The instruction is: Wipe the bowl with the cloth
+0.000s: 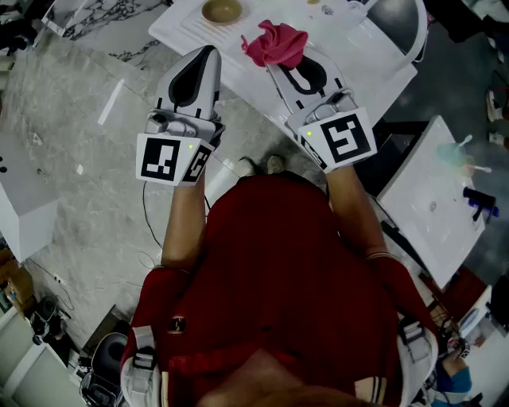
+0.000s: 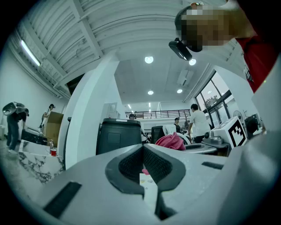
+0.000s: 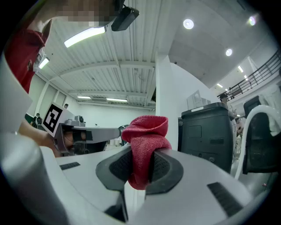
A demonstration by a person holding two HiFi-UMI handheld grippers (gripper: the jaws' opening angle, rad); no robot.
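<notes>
Right gripper [image 3: 139, 154] clamped on bunched red cloth [image 3: 145, 132], over near part of white worktop [image 1: 358, 56]. Alongside, left gripper [image 2: 142, 151] with jaws together, nothing between. Farther back on worktop, brown bowl [image 1: 222, 10], apart from cloth and both grippers.

Red cloth [image 1: 274, 44], tan bowl [image 1: 222, 10], white table [image 1: 374, 60]
</notes>
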